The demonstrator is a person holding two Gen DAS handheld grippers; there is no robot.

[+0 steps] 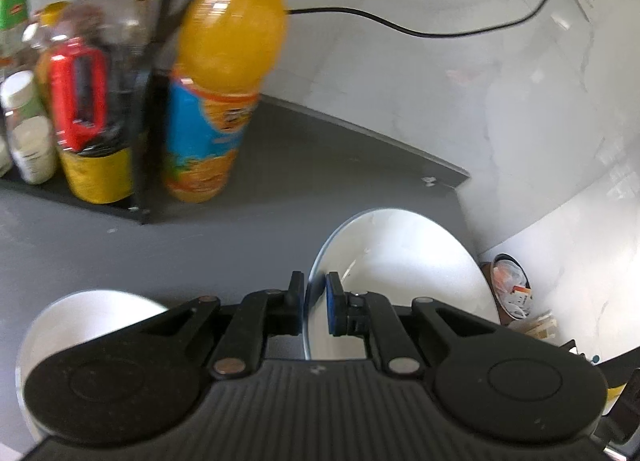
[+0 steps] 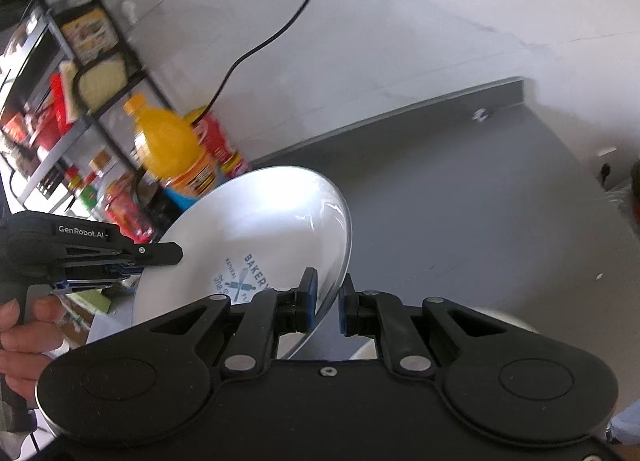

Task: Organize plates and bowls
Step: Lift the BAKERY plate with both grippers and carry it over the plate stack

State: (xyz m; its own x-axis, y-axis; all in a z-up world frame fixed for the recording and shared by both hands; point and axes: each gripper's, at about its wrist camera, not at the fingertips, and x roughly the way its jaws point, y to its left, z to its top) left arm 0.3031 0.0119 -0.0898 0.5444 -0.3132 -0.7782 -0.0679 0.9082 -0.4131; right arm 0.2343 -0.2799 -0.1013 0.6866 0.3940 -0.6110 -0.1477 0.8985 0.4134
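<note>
A dark grey counter (image 1: 248, 197) runs to a pale marble-look wall (image 1: 400, 61), across which a black power cable (image 1: 400, 27) trails to a plug. At the counter's left stands a black wire rack (image 2: 52, 113) packed with jars and bottles, and just beside it a big orange juice bottle (image 1: 224, 73) stands upright; the right wrist view shows a red-labelled bottle (image 2: 218, 141) close behind it.

A white plate (image 2: 260, 229), printed with a blue "BAKERY" emblem, is held tilted in the air above the counter, both grippers on its rim at opposite edges. The left gripper (image 1: 314, 303) has its jaws clamped on the plate's edge, which stands almost edge-on between the blue pads. The right gripper (image 2: 327, 303) straddles the opposite edge: its left pad touches the rim, while a gap shows before the right pad, so the jaws stand slightly apart. A person's hand (image 2: 24, 325) grips the left gripper's handle.

Another white dish (image 1: 80, 321) lies low at the left, largely hidden behind the left gripper's body.
</note>
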